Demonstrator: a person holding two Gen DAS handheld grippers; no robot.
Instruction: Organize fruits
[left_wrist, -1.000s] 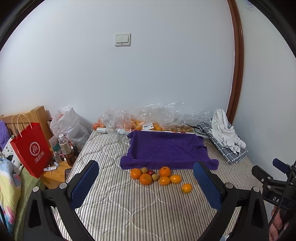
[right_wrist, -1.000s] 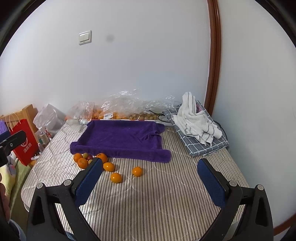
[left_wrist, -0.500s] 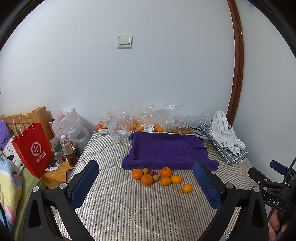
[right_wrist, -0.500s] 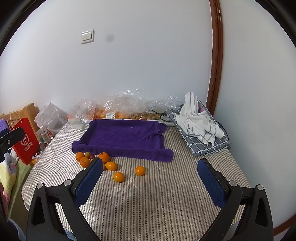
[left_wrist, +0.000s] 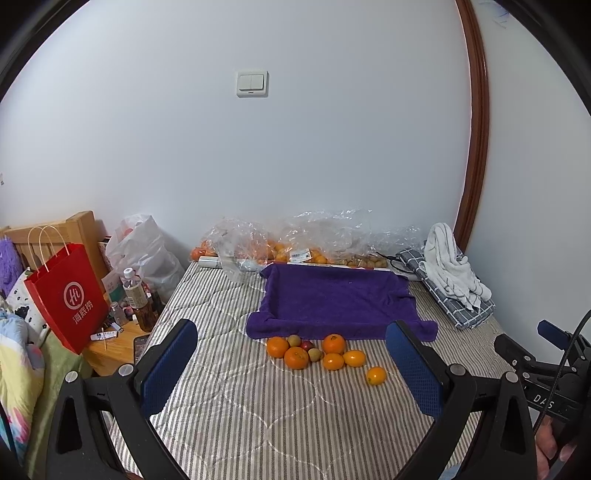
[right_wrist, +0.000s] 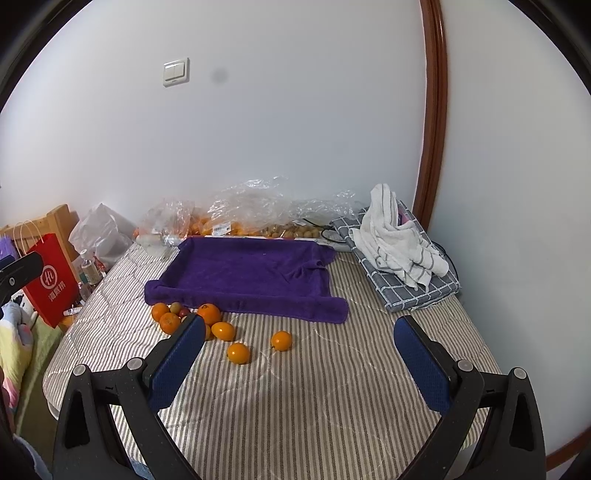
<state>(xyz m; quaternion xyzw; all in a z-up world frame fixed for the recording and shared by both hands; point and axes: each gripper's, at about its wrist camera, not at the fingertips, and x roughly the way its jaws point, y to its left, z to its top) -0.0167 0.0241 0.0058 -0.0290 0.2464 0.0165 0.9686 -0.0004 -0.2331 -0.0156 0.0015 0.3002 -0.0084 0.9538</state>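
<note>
Orange fruits (left_wrist: 325, 354) lie clustered on the striped bed cover (left_wrist: 258, 417) just in front of the purple towel (left_wrist: 338, 299), while the left gripper (left_wrist: 291, 373) and right gripper (right_wrist: 299, 365) hover above, both spread wide and empty.

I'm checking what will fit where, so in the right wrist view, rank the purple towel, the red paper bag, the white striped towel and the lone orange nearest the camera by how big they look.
1. purple towel
2. white striped towel
3. red paper bag, partly hidden behind the other gripper, so unsure against the white towel
4. lone orange
</note>
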